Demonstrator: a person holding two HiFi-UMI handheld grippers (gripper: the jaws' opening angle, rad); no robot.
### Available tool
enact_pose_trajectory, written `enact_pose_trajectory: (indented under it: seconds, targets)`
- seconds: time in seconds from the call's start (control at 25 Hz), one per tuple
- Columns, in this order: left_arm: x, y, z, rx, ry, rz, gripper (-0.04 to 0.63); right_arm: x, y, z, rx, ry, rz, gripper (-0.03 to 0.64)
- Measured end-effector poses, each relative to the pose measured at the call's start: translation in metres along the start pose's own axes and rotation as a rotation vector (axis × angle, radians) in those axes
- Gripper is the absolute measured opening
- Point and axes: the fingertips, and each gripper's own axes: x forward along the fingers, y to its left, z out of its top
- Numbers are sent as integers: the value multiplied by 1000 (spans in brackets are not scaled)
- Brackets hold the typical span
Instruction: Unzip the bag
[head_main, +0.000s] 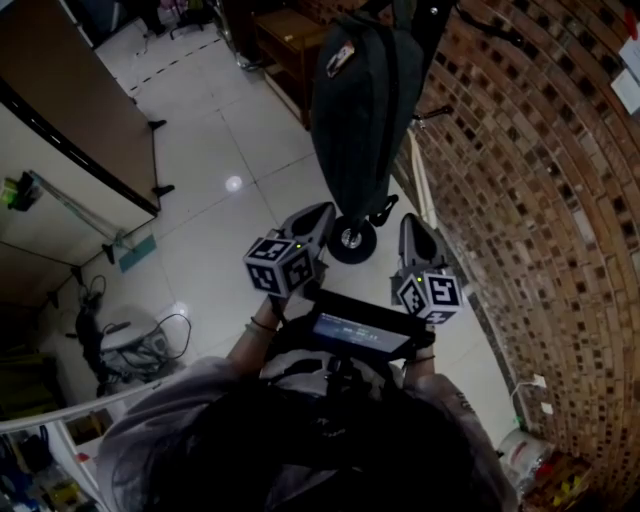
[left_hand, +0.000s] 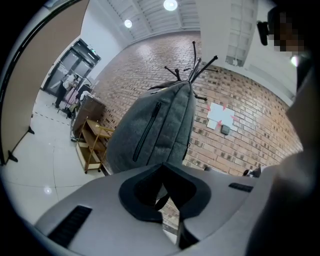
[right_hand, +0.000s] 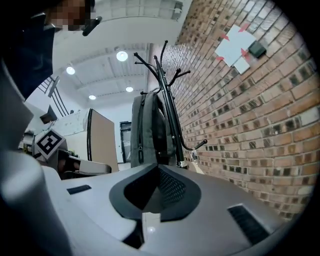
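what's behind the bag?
A black coat stand, which the bag hangs on, and beyond it the brick wall. The bag covers the hook that carries it and part of the pole.

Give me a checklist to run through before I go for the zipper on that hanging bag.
1. Bag hangs on the coat rack, ahead of both grippers: ok.
2. Front zipper in sight and closed: ok.
3. That zipper's pull located: cannot tell, too small to make out.
4. Left gripper ready to grasp: not ok, jaws together with nothing between them.
5. Right gripper ready to grasp: not ok, jaws together with nothing between them.
6. Rack will stay put when pulled: cannot tell; it stands on a wheeled base, so bracing the bag may help.
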Motion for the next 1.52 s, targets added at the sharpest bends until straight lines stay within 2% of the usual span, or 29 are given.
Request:
enact_pose_trajectory:
  seconds: [0.48, 1.52]
  targets:
    - [-1, -3, -13, 13, 27, 14, 11, -3, 6, -7, 83, 4, 7, -8]
    - [-10, -5, -10, -13, 6, 13, 11, -9, 20, -8, 59, 30, 36, -8]
